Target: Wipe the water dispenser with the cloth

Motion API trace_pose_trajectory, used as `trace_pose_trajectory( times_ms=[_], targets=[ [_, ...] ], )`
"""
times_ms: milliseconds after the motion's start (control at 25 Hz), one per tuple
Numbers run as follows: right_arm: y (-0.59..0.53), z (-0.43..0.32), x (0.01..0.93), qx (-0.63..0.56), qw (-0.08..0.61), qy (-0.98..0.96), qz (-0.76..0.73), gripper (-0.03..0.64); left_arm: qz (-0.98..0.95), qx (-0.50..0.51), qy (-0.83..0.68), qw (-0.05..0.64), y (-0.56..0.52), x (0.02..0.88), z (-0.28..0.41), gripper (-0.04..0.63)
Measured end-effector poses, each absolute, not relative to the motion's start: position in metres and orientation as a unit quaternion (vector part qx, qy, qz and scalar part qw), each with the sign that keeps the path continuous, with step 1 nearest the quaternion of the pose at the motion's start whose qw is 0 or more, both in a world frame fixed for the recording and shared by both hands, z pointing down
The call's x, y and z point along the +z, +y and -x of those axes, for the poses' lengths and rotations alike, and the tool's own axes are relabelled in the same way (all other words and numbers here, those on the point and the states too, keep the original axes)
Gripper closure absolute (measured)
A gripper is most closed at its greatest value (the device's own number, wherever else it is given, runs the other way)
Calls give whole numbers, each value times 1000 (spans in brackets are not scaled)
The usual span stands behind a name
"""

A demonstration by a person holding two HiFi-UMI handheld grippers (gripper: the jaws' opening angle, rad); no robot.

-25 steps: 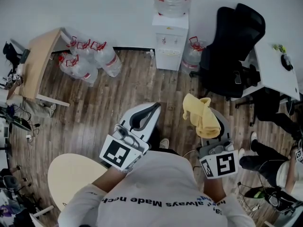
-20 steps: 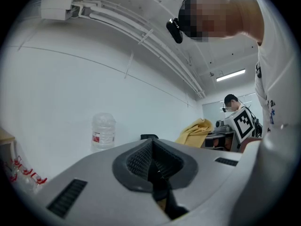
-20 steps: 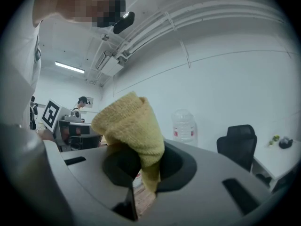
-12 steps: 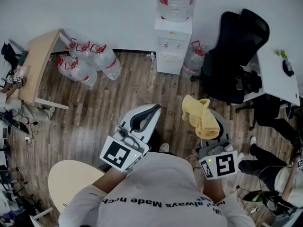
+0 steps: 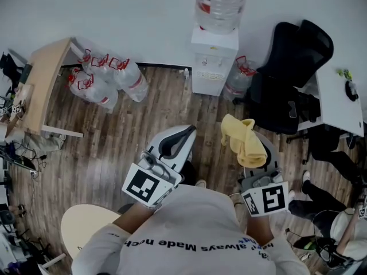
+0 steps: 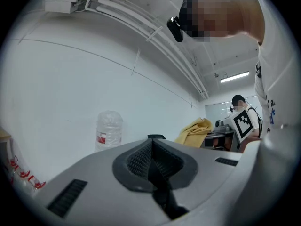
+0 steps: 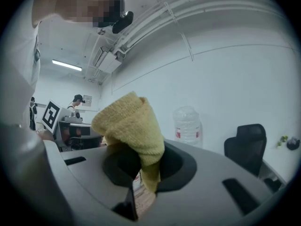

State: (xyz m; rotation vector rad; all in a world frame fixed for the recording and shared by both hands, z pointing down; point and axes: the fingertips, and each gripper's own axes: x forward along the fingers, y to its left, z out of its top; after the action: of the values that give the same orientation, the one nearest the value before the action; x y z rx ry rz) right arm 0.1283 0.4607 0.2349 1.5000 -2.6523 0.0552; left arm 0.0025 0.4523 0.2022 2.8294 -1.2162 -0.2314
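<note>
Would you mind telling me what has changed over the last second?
The water dispenser sits lower, further right and larger in the head view, so the person seems to be stepping toward it. Both grippers keep their pose: the right gripper with tongs shut on the yellow cloth, the left gripper shut and empty.

Both forearms reach forward from the torso, side by side and well apart. Left gripper (image 5: 176, 141): jaws pressed together, nothing between them, nose angled toward the right. Right gripper (image 7: 143, 173): jaws clamped on a yellow cloth (image 5: 243, 141), pointing straight ahead.
</note>
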Motion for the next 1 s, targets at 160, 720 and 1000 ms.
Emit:
trace_pose_trajectory(
  times_ms=[160, 720, 1000],
  targets=[
    [427, -108, 233, 18, 49, -872, -487, 551, -915, -73, -397, 30, 421, 201, 17, 575],
    [337, -54, 236, 26, 56, -870, -490, 551, -916, -72, -392, 38, 329, 203, 72, 575],
    [316, -40, 243, 34, 61, -866, -495, 551, -919, -68, -385, 46, 304, 208, 87, 575]
  ],
)
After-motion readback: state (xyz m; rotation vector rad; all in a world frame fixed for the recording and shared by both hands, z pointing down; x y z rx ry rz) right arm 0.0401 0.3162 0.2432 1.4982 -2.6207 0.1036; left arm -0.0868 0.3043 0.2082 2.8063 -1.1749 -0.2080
